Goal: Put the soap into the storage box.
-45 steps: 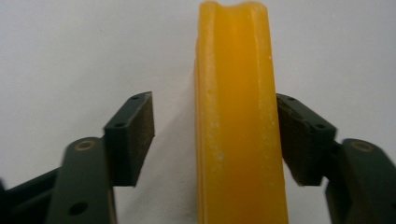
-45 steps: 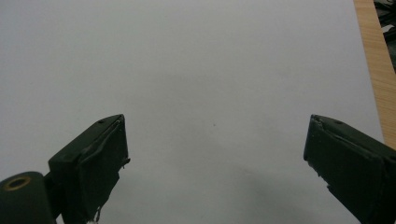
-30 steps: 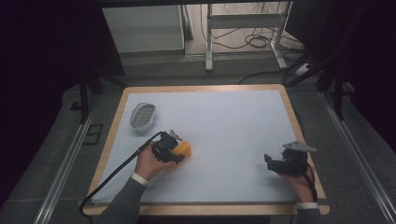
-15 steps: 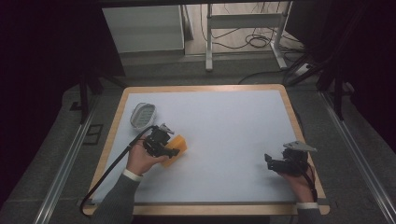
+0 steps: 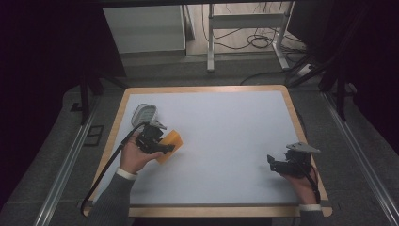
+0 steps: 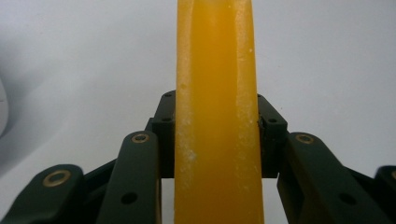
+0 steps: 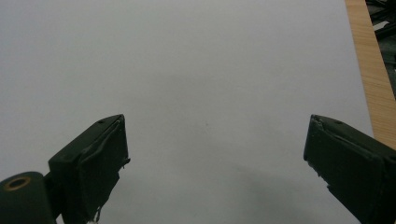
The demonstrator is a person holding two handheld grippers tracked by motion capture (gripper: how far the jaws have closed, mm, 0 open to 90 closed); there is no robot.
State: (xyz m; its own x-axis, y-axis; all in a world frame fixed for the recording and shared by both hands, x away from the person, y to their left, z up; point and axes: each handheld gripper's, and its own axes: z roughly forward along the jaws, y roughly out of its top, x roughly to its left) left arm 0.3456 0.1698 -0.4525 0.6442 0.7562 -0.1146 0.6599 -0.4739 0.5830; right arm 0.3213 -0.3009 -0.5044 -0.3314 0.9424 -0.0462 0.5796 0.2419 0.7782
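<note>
The table (image 5: 221, 141), a pale sheet framed by a wooden rim, takes up most of the high view, and its middle is bare, so the risks gather at its left side. There the left gripper (image 5: 162, 145) pinches a flat orange block (image 5: 170, 145), which looks like a sponge or a bar of soap; which one, the pictures do not settle. In the left gripper view the orange block (image 6: 215, 112) stands on edge between the two black jaws, which press on its narrow faces from either side, with its upper part reaching well past them. Judging from that, the grip is on a small part of a tall piece, and a quick turn of the hand could let it pivot or slide out, more so if the surface is waxy or damp, as the pale specks on it hint. Just beside the left gripper, toward the table's far left corner, lies a small light dish (image 5: 144, 113); if the block is meant for it, a tilted release could land the block on the rim and tip it, and the trailing cable could nudge the dish. The right gripper (image 5: 282, 165) rests near the right edge, well apart, its jaws spread wide over bare table in the right gripper view, so it is too far off to steady anything.
</note>
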